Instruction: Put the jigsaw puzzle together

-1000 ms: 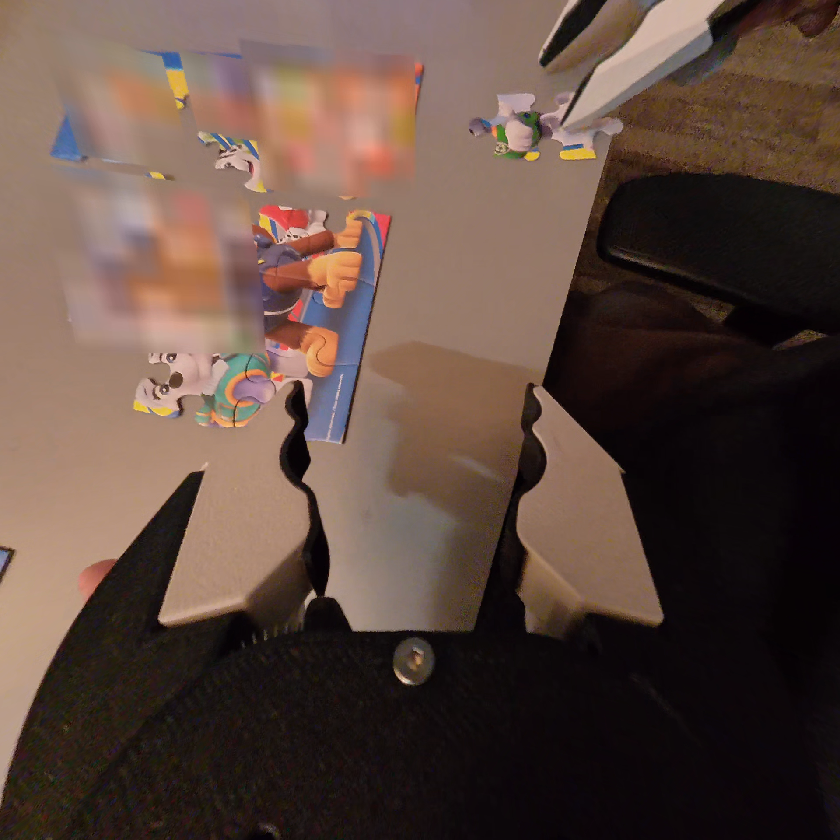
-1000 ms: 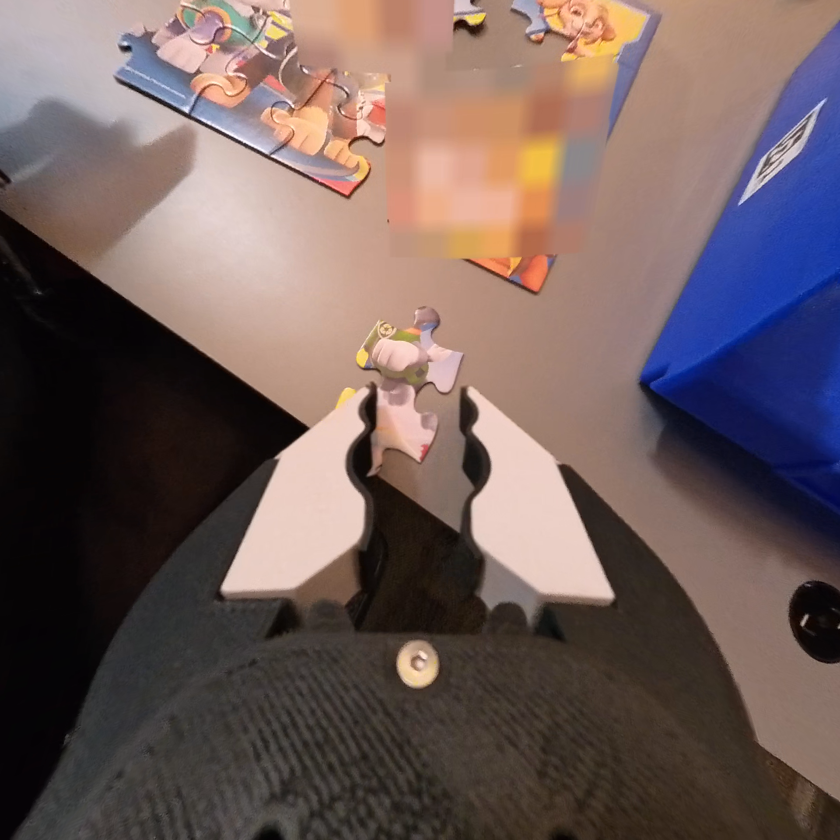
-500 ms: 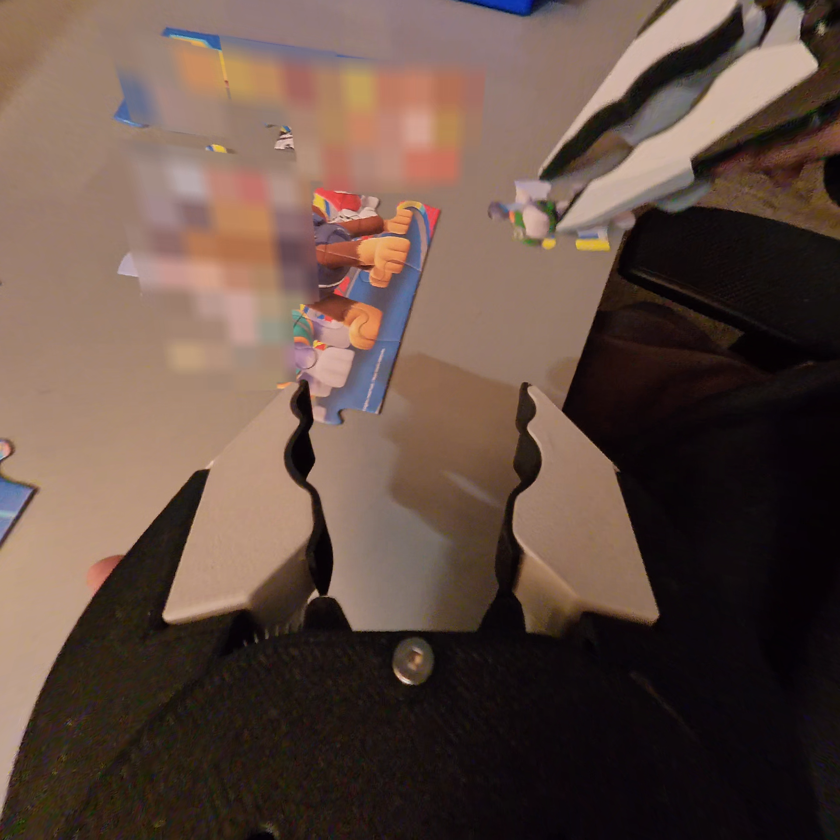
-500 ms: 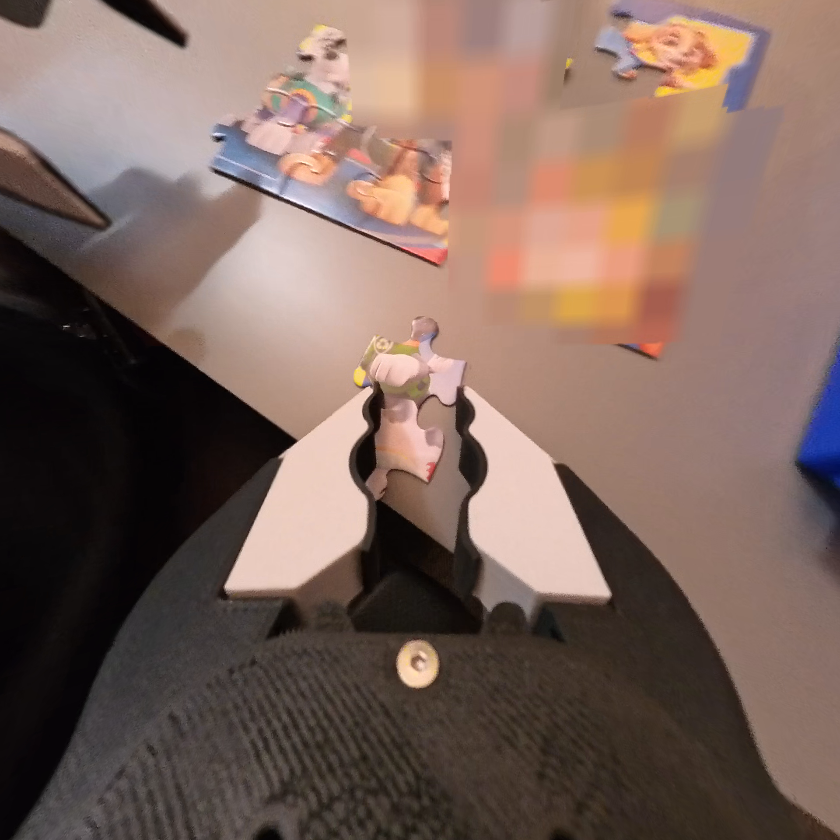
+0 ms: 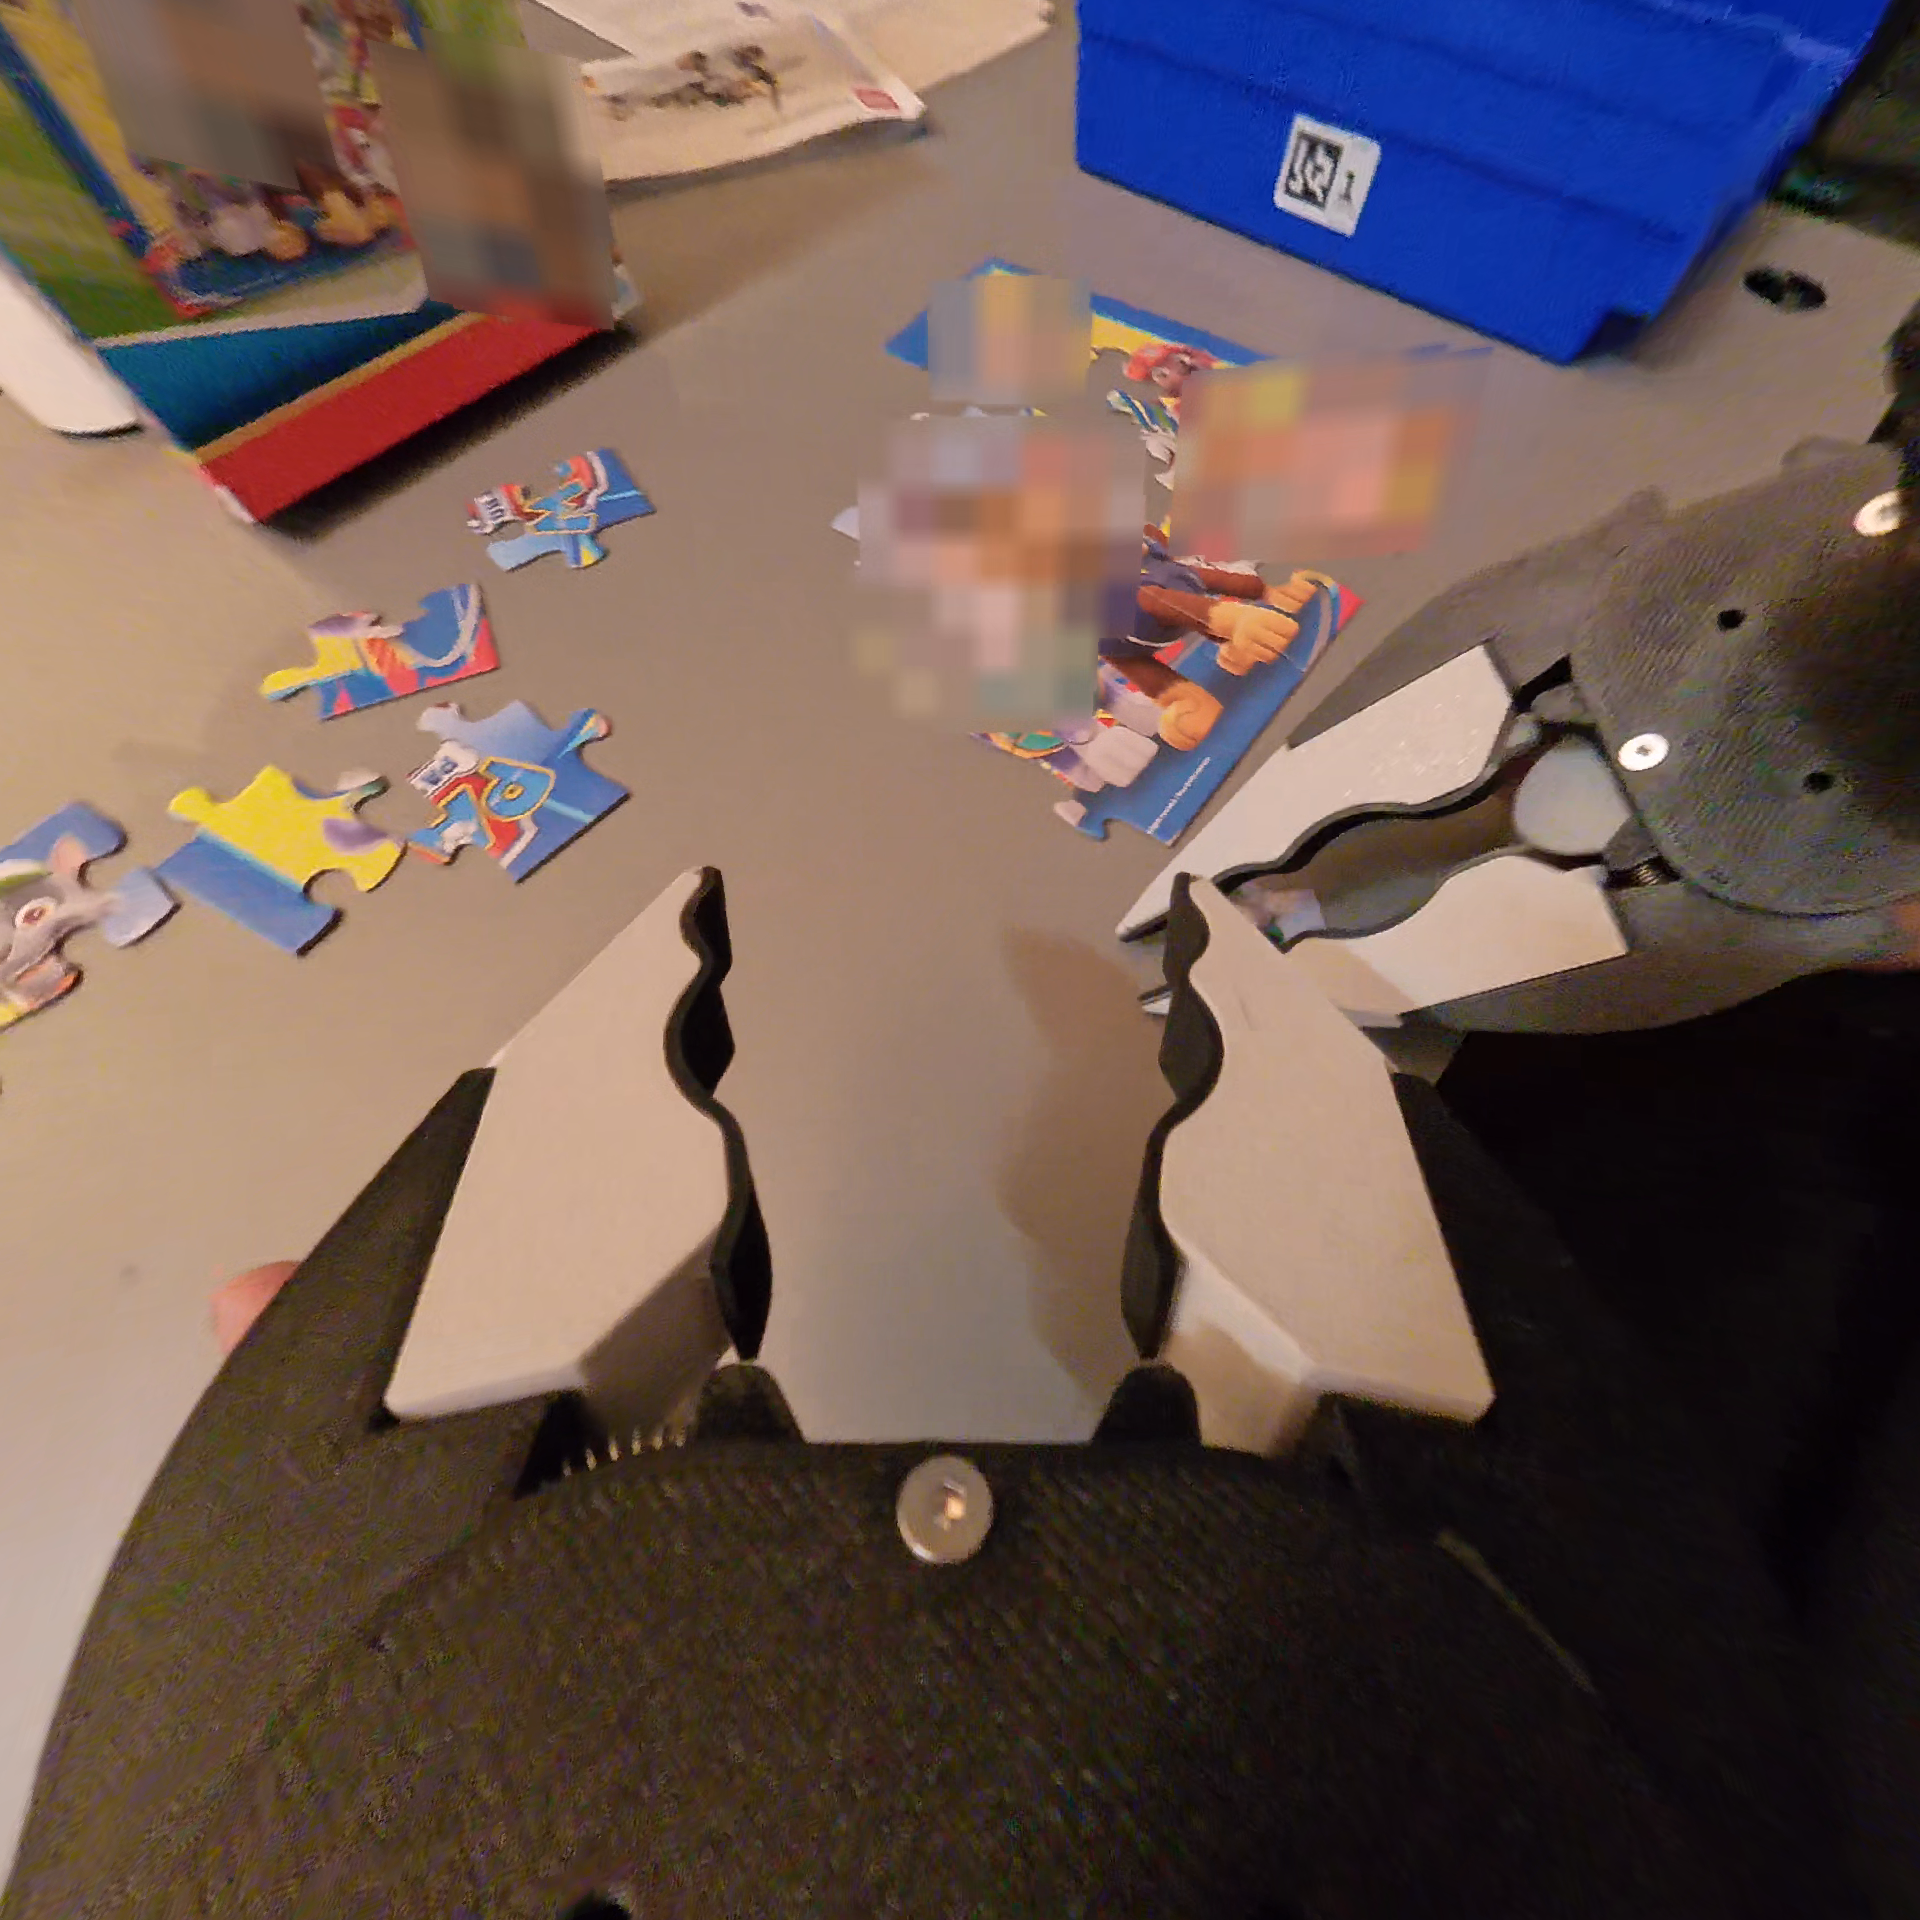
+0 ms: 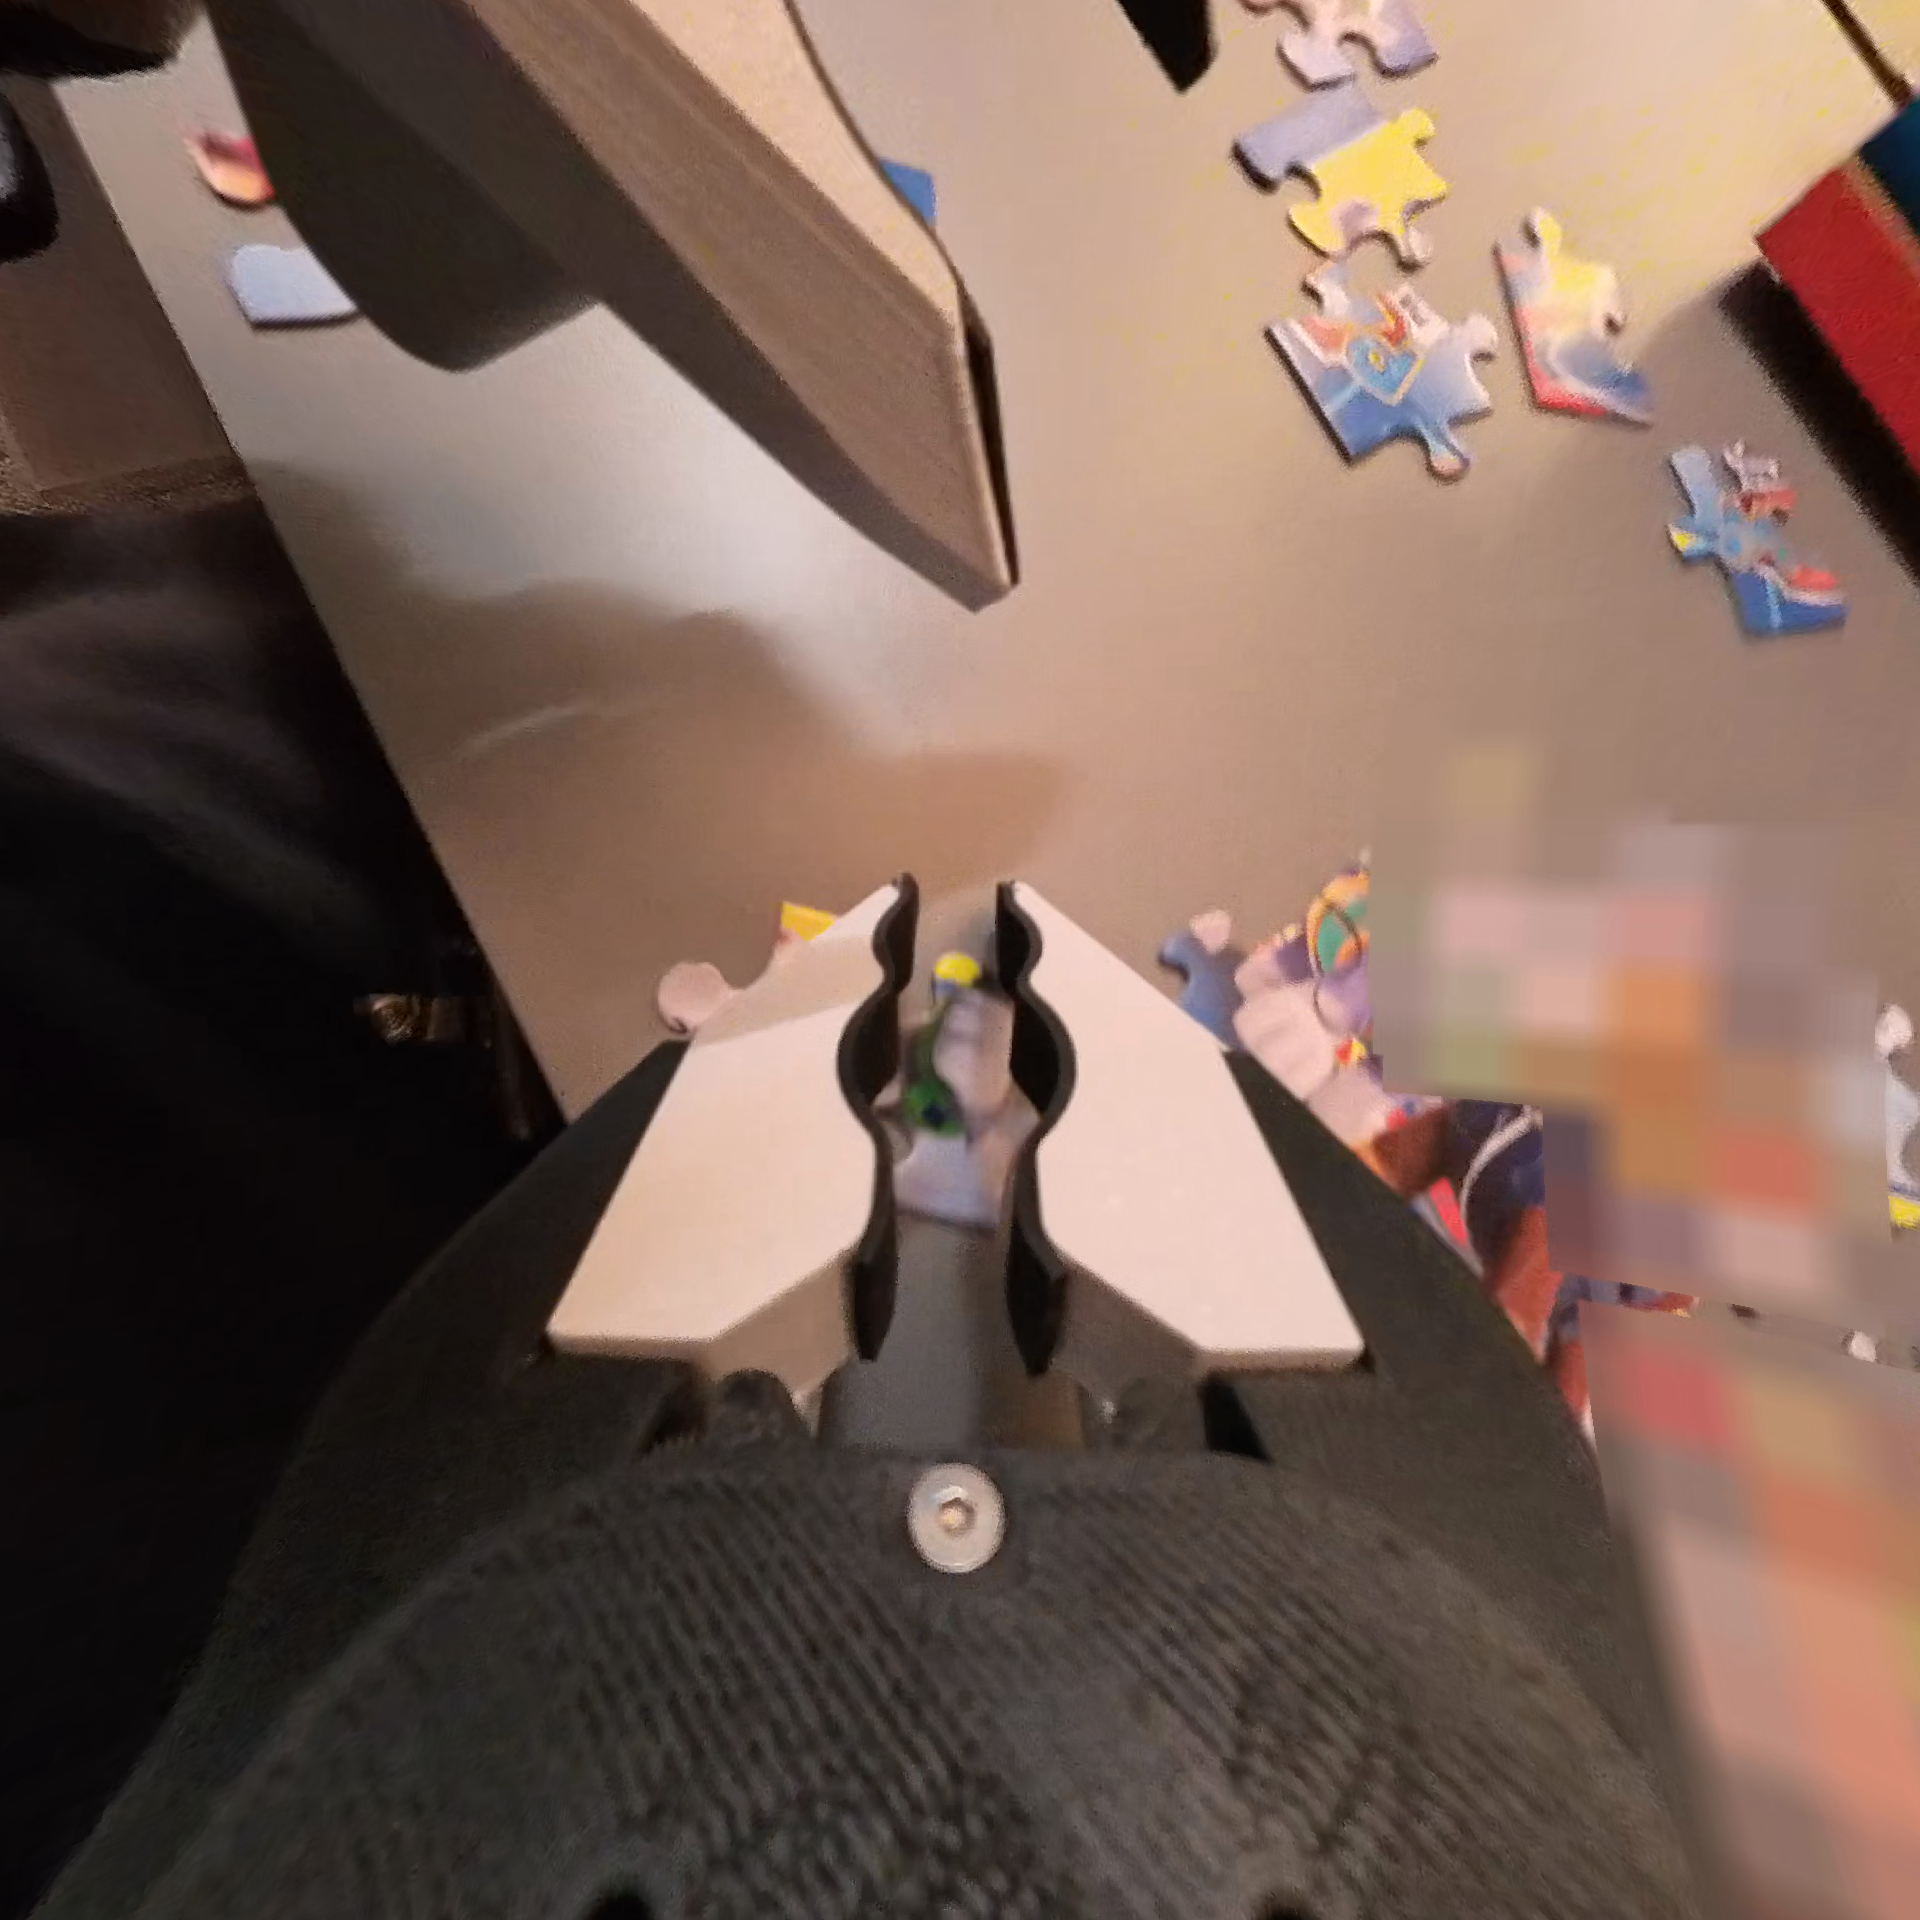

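From where I stand, the grey desk (image 5: 852, 987) takes up most of the scene. At its far edge sits a blue bin (image 5: 1455, 156), and to the far left stands a bright puzzle box (image 5: 260, 395) with paper leaflets (image 5: 748, 94) behind it. A partly joined section of puzzle (image 5: 1195, 665) lies in the middle of the desk. Loose pieces (image 5: 520, 779) are scattered well apart from it on the left.

The left tongs (image 5: 940, 904) hang over a bare stretch of desk, spread wide with nothing between the pads. The right tongs (image 6: 951, 899) are drawn in close around a small puzzle piece (image 6: 961, 1070), green, white and yellow. They hold it at the near corner of the joined section, just beside the left tongs' right fingertip. Part of the piece pokes out past one finger.
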`<state>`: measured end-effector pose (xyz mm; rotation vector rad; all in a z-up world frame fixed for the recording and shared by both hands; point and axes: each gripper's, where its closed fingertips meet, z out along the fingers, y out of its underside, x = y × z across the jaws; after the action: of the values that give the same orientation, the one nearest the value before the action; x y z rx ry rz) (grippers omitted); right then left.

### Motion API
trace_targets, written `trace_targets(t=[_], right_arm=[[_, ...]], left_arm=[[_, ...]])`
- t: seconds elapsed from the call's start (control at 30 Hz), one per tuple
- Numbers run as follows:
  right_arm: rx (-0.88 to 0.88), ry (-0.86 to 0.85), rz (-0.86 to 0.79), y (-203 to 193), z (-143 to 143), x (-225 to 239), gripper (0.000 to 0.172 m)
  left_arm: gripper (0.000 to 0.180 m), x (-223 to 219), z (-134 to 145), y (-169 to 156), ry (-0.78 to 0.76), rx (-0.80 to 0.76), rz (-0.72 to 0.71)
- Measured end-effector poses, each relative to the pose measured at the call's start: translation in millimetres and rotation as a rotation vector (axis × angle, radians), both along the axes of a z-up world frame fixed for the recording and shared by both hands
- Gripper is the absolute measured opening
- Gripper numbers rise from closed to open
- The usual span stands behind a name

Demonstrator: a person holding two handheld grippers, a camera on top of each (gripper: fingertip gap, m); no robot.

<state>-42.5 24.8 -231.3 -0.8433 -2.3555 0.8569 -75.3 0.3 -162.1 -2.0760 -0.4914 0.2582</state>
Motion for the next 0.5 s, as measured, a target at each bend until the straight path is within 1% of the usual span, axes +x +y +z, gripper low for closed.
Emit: trace_targets(t=[0.1,0.17,0.33,0.43,0.5], right_arm=[[-0.030,-0.022,0.010,-13.3,-0.1,-11.2,0.015],[-0.051,-0.050,0.010,-13.3,1.8,-11.8,0.023],[-0.165,-0.053,-0.022,14.6,20.6,3.4,0.023],[-0.256,-0.079,-0.043,31.2,25.2,17.2,0.023],[-0.272,-0.053,-0.049,40.9,27.9,22.9,0.020]], left_arm=[[0.081,-4.5,-1.2,-11.2,-0.034,0.064,0.025],[0.081,-4.9,-4.8,-15.6,-0.062,0.083,0.027],[0.081,-7.4,-9.1,-23.0,-0.086,0.124,0.032],[0.080,-7.2,-9.4,-23.2,-0.120,0.164,0.026],[0.080,-7.4,-8.5,-22.5,-0.141,0.190,0.021]])
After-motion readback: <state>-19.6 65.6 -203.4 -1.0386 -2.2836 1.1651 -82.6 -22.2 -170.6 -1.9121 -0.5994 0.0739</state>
